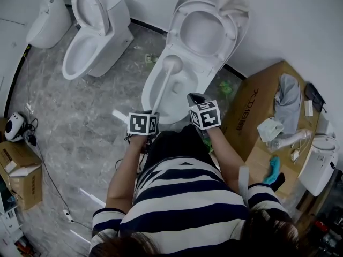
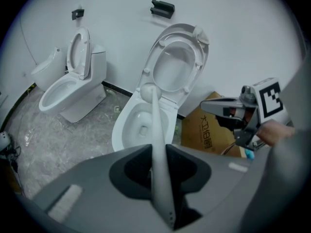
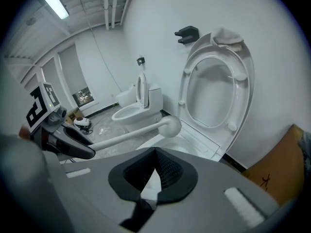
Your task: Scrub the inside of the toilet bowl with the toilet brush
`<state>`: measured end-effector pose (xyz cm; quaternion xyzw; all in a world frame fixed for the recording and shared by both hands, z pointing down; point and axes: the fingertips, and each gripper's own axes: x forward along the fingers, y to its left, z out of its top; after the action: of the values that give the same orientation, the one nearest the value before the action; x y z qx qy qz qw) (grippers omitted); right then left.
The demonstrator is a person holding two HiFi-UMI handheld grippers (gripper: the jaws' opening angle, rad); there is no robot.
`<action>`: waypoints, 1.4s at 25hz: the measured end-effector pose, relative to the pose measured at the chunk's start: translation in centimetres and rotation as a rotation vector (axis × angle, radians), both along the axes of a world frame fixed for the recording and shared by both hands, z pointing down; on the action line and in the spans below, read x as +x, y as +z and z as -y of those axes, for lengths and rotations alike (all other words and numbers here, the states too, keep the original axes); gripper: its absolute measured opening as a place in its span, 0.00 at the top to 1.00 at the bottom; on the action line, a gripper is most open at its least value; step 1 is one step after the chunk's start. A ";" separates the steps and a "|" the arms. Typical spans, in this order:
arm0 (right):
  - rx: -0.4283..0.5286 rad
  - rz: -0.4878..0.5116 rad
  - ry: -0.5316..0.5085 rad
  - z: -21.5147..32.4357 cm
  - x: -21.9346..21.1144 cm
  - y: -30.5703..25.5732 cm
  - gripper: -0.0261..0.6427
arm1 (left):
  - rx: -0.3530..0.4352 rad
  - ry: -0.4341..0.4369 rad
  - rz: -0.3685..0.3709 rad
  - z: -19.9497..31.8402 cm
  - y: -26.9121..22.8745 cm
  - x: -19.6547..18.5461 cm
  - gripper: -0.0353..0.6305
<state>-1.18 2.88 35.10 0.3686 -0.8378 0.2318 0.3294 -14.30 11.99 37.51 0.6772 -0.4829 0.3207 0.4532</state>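
Note:
A white toilet (image 1: 174, 90) stands in front of me, its seat and lid (image 1: 206, 28) raised against the wall. My left gripper (image 1: 154, 113) is shut on the handle of the white toilet brush (image 1: 163, 87). In the left gripper view the handle (image 2: 159, 154) runs between the jaws. The round brush head (image 2: 146, 92) hangs over the back of the bowl (image 2: 141, 125), near the rim. To the right of the brush, my right gripper (image 1: 194, 97) is shut on nothing. The right gripper view shows the brush head (image 3: 171, 126) just ahead of its jaws (image 3: 156, 152).
A second toilet (image 1: 96, 36) and another white fixture (image 1: 48, 23) stand at the left wall. To the right, a cardboard box (image 1: 257, 98) carries cloths and small items. A cloth (image 1: 235, 1) lies on the lid's top. Boxes (image 1: 20, 167) and cables sit at the left floor edge.

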 end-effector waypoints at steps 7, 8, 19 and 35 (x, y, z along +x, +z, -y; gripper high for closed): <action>0.005 -0.008 0.011 -0.1 -0.2 -0.3 0.97 | 0.013 -0.026 -0.014 -1.2 -0.8 -1.0 0.95; 0.006 -0.010 0.011 -0.1 -0.2 -0.3 0.97 | 0.015 -0.032 -0.017 -1.3 -0.9 -1.1 0.95; -0.001 -0.003 0.031 -0.7 0.0 0.1 0.97 | 0.018 -0.057 -0.027 -2.8 -0.9 -1.2 0.95; 0.001 0.018 0.036 -1.2 0.3 -0.3 0.97 | 0.018 -0.065 -0.018 -3.7 -1.1 -1.0 0.95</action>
<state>-0.93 4.05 34.76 0.3817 -0.8341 0.2407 0.3174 -15.27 15.65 36.43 0.6681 -0.5034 0.2954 0.4615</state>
